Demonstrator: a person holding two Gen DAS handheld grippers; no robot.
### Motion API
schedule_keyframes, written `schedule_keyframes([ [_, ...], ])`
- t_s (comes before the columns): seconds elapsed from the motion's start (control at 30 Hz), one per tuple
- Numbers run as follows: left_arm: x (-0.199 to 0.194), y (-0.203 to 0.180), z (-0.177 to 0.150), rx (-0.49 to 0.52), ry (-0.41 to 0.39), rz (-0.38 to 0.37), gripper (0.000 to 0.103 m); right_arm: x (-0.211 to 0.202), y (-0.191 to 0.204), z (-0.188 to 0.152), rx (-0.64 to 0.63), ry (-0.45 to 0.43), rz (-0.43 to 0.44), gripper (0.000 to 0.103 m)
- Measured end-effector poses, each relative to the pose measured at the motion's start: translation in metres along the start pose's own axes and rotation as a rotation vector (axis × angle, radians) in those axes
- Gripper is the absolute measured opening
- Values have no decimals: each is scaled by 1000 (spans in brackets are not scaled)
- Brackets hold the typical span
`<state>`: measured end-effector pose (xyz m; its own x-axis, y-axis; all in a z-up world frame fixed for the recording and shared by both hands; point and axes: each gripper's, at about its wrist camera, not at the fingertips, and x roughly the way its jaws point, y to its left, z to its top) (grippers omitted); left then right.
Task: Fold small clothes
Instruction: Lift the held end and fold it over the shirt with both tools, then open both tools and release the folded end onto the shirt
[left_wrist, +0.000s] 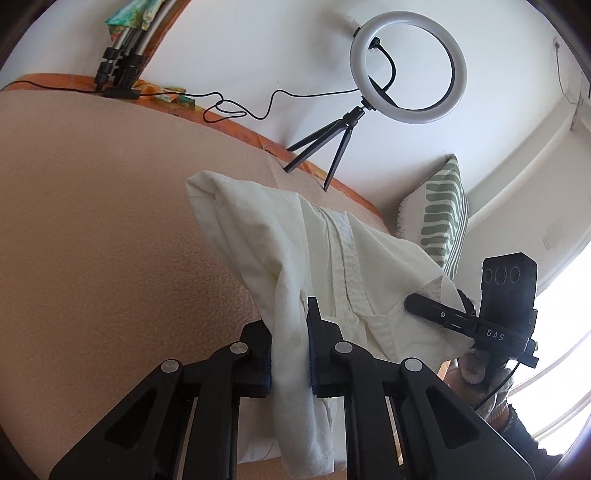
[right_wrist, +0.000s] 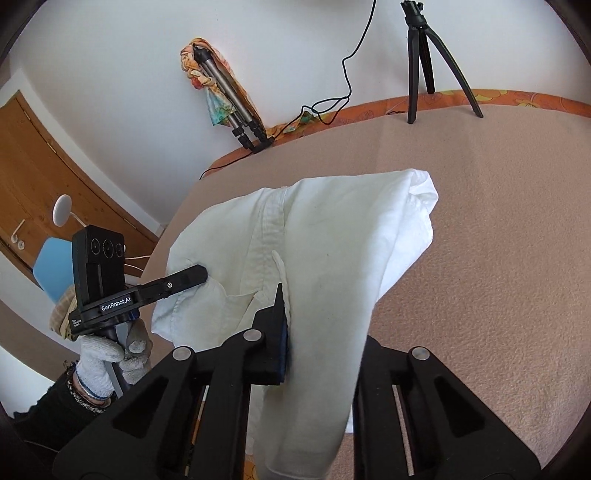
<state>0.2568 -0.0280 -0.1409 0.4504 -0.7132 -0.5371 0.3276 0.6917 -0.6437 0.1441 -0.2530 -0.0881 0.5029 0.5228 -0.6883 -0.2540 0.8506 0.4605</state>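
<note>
Creased white cotton garment (left_wrist: 295, 236), fuzzy tan blanket (left_wrist: 92, 203)

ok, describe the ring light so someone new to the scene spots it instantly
Start from the pink blanket covering the bed and follow it to its far edge at the white wall. There a small black tripod stands on the orange border, carrying the ring light, a white hoop. The other tripod, further along the wall, is folded, leaning, with patterned cloth on top.

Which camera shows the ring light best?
The left wrist view: the whole ring light shows on its small tripod against the wall. The right wrist view shows only that tripod's legs at the top edge; the ring is cut off.
</note>
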Motion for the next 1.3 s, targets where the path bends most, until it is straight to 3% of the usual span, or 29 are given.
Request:
schedule_keyframes([
  [0.27, 67, -62, 22, 77, 22, -61, 12, -49, -42, 21, -45, -38, -107, 13],
  [0.47, 138, -114, 34, 143, 51, -82, 12, -82, -99, 39, -74, -37, -265, 13],
  [0.83, 244, -166, 41, 228, 62, -19, 12, -96, -198, 72, -50, -43, -437, 13],
  [1.07, 283, -165, 38, 231, 94, 49, 12, -78, -251, 76, 2, -17, -461, 13],
  [1.13, 287, -162, 38, 220, 111, 87, 17, -74, -267, 73, 38, 4, -473, 18],
  [1.2, 290, -160, 38, 228, 145, 137, 24, -74, -280, 69, 70, 13, -543, 40],
  [1.27, 287, -160, 38, 255, 154, 197, 35, -78, -289, 68, 107, 19, -610, 54],
  [1.3, 283, -160, 38, 272, 140, 229, 47, -80, -292, 67, 127, 20, -627, 62],
])
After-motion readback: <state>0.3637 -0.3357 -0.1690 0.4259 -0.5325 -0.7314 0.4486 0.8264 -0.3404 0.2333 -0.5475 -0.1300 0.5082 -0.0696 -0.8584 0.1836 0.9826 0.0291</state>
